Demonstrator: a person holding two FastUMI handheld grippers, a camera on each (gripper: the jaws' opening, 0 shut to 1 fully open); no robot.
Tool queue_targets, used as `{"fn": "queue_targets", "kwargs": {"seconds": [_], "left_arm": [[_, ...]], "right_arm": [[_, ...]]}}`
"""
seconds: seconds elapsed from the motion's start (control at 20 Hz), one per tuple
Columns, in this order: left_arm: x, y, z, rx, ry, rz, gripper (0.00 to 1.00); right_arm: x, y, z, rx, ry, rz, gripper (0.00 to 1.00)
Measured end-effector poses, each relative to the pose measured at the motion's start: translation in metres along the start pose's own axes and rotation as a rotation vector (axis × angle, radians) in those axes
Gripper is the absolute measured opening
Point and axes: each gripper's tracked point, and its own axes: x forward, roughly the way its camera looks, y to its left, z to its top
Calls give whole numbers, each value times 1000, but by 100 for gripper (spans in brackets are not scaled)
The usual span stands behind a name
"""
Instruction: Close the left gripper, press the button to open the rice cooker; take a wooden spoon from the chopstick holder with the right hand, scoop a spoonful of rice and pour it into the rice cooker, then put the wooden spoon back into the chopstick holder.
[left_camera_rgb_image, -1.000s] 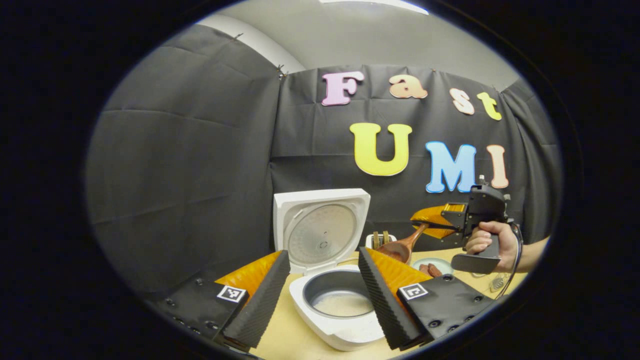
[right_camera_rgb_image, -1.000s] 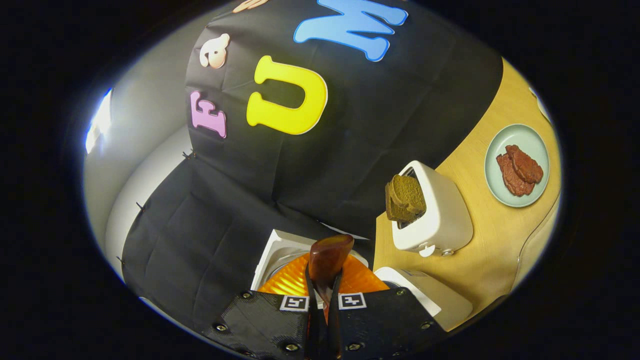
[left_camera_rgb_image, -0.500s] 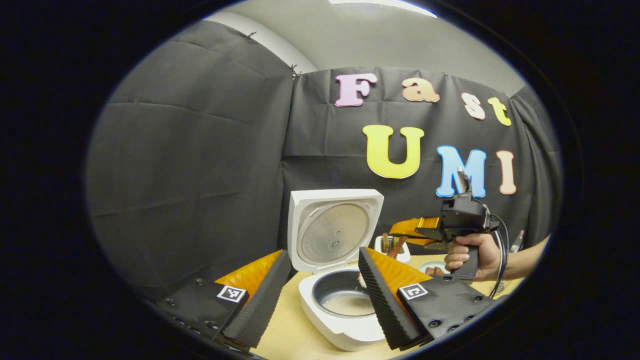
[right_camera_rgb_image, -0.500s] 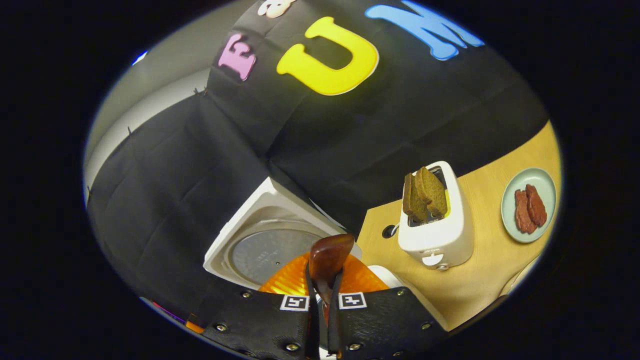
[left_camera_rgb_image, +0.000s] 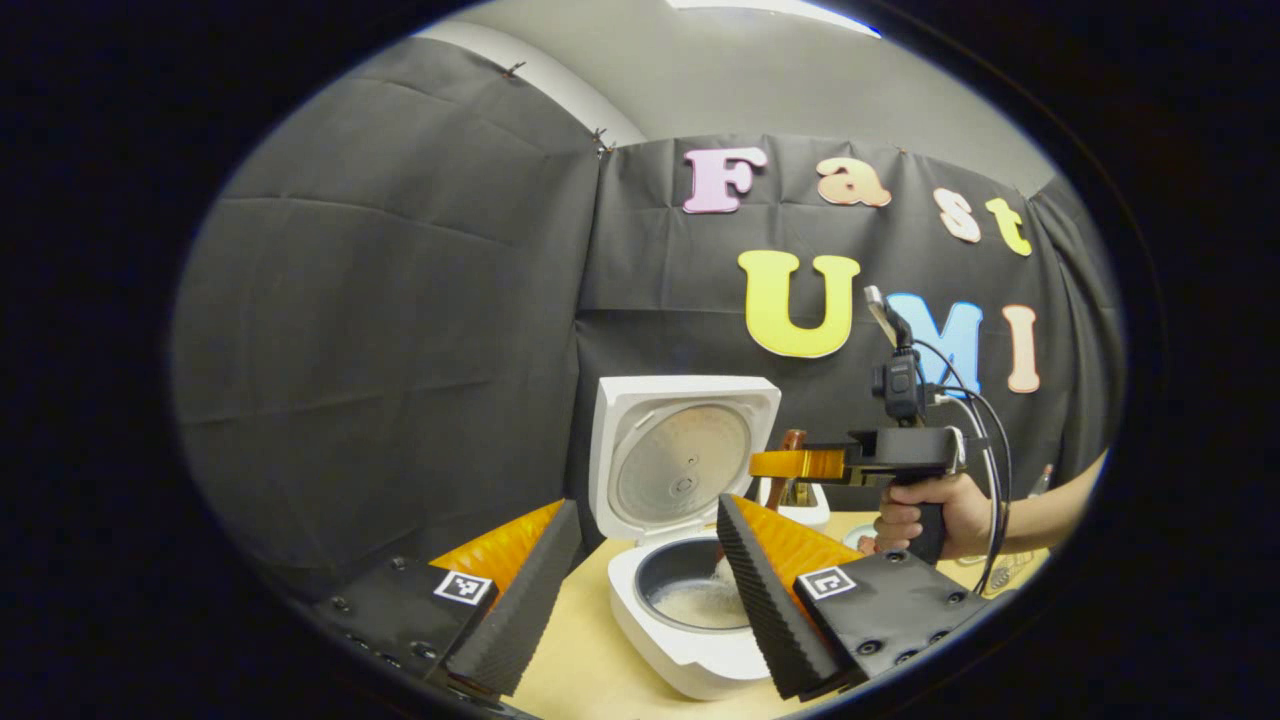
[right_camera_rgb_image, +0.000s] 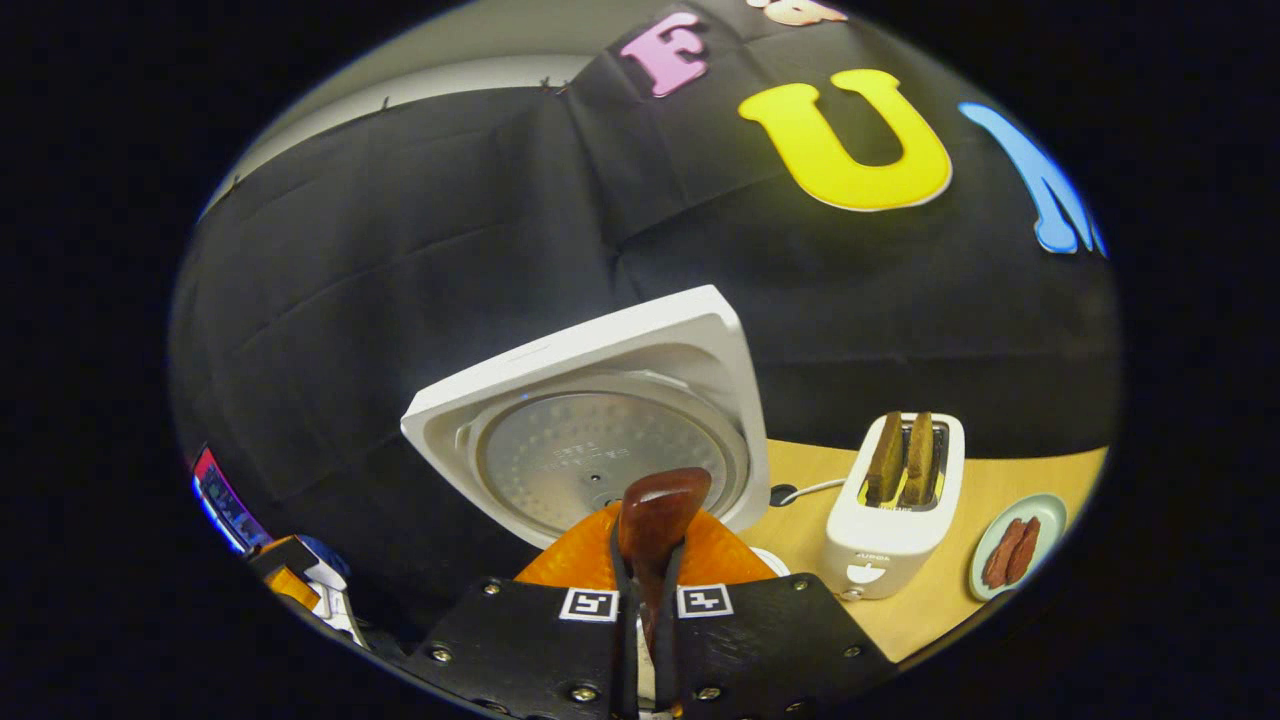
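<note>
In the right gripper view the right gripper (right_camera_rgb_image: 640, 600) has its fingers pressed together on the wooden spoon (right_camera_rgb_image: 655, 520), whose handle runs down between them and out of sight, so only a dark, glossy rounded end stands above the fingertips. In the left gripper view the same spoon is barely visible as a brown tip above that gripper, in front of the toaster (left_camera_rgb_image: 795, 500); whether rice lies in its bowl cannot be made out.

The left gripper (left_camera_rgb_image: 640, 590) has its fingers well apart and holds nothing. Between them sits the rice cooker (left_camera_rgb_image: 690, 660), near the table's front edge. Its right finger (left_camera_rgb_image: 755, 590) cuts off the right side of the pot, where a pale heap of rice (left_camera_rgb_image: 700, 605) lies at the bottom. The lid (right_camera_rgb_image: 590, 420) stands open and upright, white, with a round grey inner plate.

A hand (left_camera_rgb_image: 925, 515) grips the right gripper's handle, cables looping behind it. Toward the table's (right_camera_rgb_image: 940, 600) back edge the toaster holds two dark slices, and a pale plate (right_camera_rgb_image: 1040, 525) with reddish-brown pieces lies just beside it near the right edge, partly cut off.
</note>
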Motion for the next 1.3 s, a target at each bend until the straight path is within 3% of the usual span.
{"fn": "queue_targets", "kwargs": {"seconds": [0.35,0.55,0.75,1.05,1.3], "left_arm": [[-6,1,-11,-2,10,6,92],[-6,0,-12,-8,5,7,92],[-9,1,-12,-20,4,3,92],[-10,-15,1,-34,-7,-44,95],[2,-61,8,-47,-5,-113,92]], "right_arm": [[-12,55,-6,-553,0,127,7],[-17,65,-10,-623,-3,157,7],[-23,53,12,-434,-68,107,7],[-49,-5,44,163,-127,80,7],[-97,-42,54,414,-201,55,7]]}}
